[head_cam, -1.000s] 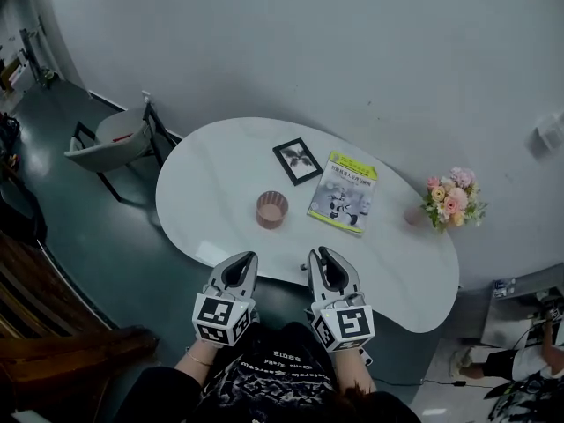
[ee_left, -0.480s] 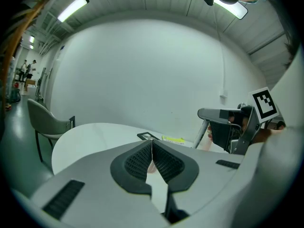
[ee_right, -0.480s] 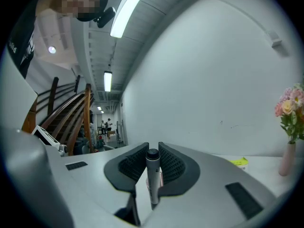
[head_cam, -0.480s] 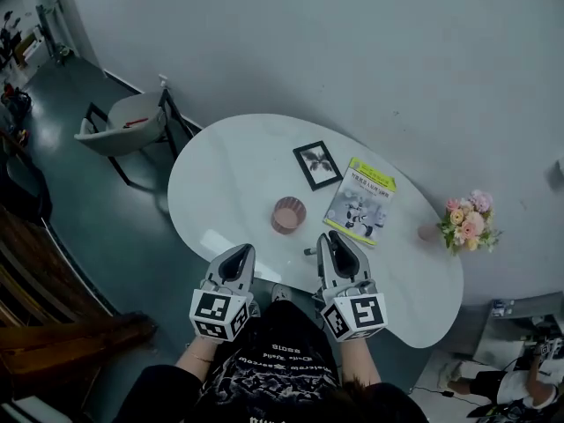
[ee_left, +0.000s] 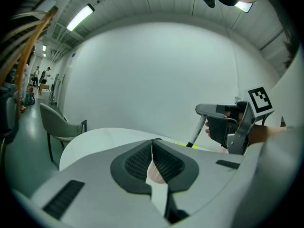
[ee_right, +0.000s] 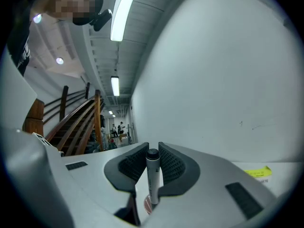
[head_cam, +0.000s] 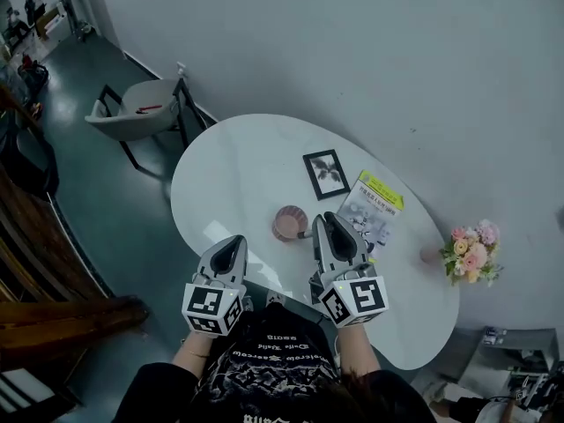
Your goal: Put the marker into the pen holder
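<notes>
The pink pen holder [head_cam: 290, 223] stands on the white table [head_cam: 238, 166] near its front edge. My right gripper [head_cam: 322, 225] hovers just right of it, shut on the marker [ee_right: 153, 175], which stands upright between the jaws with its dark cap end up. In the head view a short end of the marker [head_cam: 305, 234] pokes out leftward beside the holder. The left gripper view shows the marker [ee_left: 195, 135] hanging down from the right gripper [ee_left: 223, 122]. My left gripper [head_cam: 230, 248] is shut and empty over the table's near edge, with the holder [ee_left: 155, 174] glimpsed beyond its jaws.
A black photo frame [head_cam: 326, 174] and a yellow-green booklet [head_cam: 375, 211] lie behind the holder. A flower bunch [head_cam: 471, 252] sits at the table's right end. A grey chair [head_cam: 139, 113] stands on the floor to the far left.
My right gripper has carried the marker forward, from the table's front edge up beside the pen holder. The left gripper stays near the front edge. The head view has shifted.
</notes>
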`<state>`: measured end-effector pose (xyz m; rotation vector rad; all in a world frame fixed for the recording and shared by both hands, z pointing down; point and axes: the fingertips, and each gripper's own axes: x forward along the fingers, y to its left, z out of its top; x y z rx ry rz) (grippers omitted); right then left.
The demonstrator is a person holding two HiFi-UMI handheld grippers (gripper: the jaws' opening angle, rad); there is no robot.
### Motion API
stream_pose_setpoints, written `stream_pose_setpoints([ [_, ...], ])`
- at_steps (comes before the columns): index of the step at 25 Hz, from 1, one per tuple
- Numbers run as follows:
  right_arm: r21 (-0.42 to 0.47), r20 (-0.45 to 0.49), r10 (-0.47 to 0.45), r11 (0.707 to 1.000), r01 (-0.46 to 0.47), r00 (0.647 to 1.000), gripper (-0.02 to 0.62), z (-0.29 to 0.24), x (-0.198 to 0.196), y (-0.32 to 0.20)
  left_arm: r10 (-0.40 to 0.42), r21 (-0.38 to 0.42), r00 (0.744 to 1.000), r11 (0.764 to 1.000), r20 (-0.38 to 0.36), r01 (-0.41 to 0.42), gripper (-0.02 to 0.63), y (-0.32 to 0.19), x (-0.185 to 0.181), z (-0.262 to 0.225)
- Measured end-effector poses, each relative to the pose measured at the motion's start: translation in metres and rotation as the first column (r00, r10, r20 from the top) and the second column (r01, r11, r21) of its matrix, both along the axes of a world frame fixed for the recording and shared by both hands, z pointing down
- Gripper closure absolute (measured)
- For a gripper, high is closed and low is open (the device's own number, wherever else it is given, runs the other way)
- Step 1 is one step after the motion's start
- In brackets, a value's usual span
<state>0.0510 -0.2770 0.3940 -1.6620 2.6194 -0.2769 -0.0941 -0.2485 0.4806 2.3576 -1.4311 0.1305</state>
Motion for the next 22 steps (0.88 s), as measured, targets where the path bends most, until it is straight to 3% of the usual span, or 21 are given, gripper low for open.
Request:
stream_pose_setpoints([
  [9,-0.017,0.018,-0.045,0.999,0.045,0.999,0.511,0.016,0.000,-0.031,-0.076,-0.001,0.997,0.997,0.013,0.076,0.581,-0.006,-0.006,-0.002],
  [22,-0.082,0.028,-0.068,0.994,0.070,0.997,0.511,0.066,-0.004,-0.050,-0.123,-0.035,0.991,0.992,0.048,0.125,0.581,0.004,-0.006,0.011],
])
